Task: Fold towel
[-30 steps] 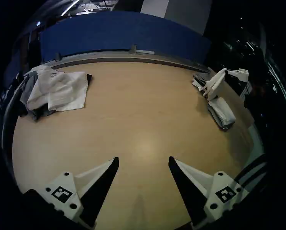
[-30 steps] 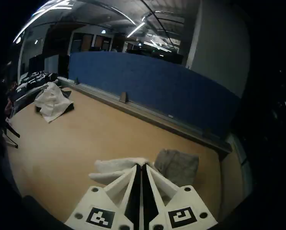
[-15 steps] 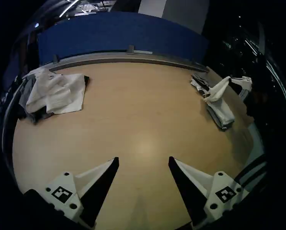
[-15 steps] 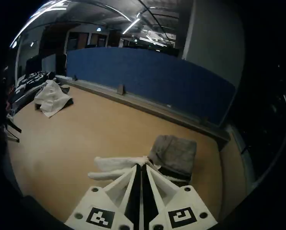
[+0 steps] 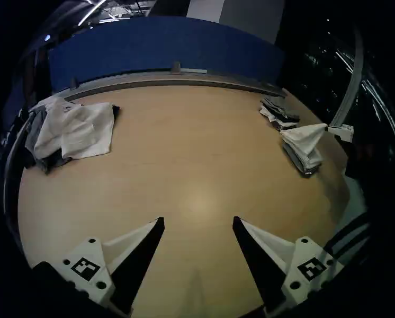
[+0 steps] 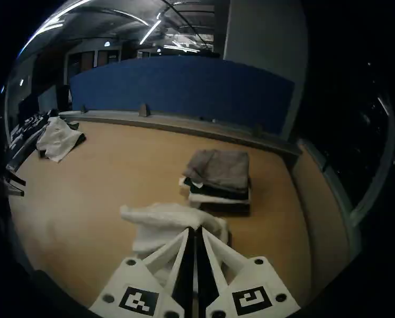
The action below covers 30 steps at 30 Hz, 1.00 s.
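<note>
Pinching white towel [image 6: 160, 223], right gripper [image 6: 196, 232] clamped on it; left gripper [image 5: 197, 225] agape, empty; risk: single-point hold lets fold sag open, or clips folded stack [image 6: 218, 175].

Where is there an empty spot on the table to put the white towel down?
The wide bare middle of the table, between the messy towel pile and the folded stack, is free. It is crowded beside the stack, where the right gripper holds the white towel.
</note>
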Tool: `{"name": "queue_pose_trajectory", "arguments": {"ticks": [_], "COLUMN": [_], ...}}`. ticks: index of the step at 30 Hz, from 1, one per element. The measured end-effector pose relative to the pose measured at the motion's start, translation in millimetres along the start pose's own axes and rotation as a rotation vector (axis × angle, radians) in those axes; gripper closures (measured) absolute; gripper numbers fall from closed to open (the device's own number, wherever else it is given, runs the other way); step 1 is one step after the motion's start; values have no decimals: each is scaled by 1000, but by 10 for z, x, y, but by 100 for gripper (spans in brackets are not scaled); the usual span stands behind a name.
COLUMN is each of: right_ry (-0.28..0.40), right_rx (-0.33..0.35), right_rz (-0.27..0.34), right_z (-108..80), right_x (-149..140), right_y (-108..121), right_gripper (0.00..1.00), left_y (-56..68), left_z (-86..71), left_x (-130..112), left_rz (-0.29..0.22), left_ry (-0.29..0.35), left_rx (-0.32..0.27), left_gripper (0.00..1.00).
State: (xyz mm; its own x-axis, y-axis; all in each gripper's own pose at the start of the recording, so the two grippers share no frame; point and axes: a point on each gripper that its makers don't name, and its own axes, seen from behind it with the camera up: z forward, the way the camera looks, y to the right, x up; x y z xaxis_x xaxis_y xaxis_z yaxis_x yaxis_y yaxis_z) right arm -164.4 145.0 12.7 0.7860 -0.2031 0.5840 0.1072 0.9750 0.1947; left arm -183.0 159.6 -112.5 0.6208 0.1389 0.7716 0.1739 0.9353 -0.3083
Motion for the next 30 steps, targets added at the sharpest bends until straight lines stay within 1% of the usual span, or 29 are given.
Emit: {"name": "queue_pose_trajectory", "arguments": {"ticks": [5,8,14,20,23,30], "right_ry": [-58,-86,-146,-215,-242,-248], "right_rx": [-12,-21,-48,-86,-105,-112], "right_rz": [-1,16,55,71,85,87], "right_z": [-68,-87,-73,-20,29,77], "right_x": [-357,-542,-886,-1200,-1291,-1307], "right_y": [34,71,133,181,213,192], "right_gripper": [98,98,98,98,98,98], "left_y": [43,67,86,94,101,110], "left_z": [4,2,-7,-12,-17,-25], "left_x": [-16,-18,-34,-65,-75,-77], "left_rz": [8,13,21,26,29,31], "left_ry": [-4,-5,-8,-13,-13,-13], "left_rx": [-6,-10,-11,-10,-11,-9], "left_gripper": [4,4,4,4,4,4]}}
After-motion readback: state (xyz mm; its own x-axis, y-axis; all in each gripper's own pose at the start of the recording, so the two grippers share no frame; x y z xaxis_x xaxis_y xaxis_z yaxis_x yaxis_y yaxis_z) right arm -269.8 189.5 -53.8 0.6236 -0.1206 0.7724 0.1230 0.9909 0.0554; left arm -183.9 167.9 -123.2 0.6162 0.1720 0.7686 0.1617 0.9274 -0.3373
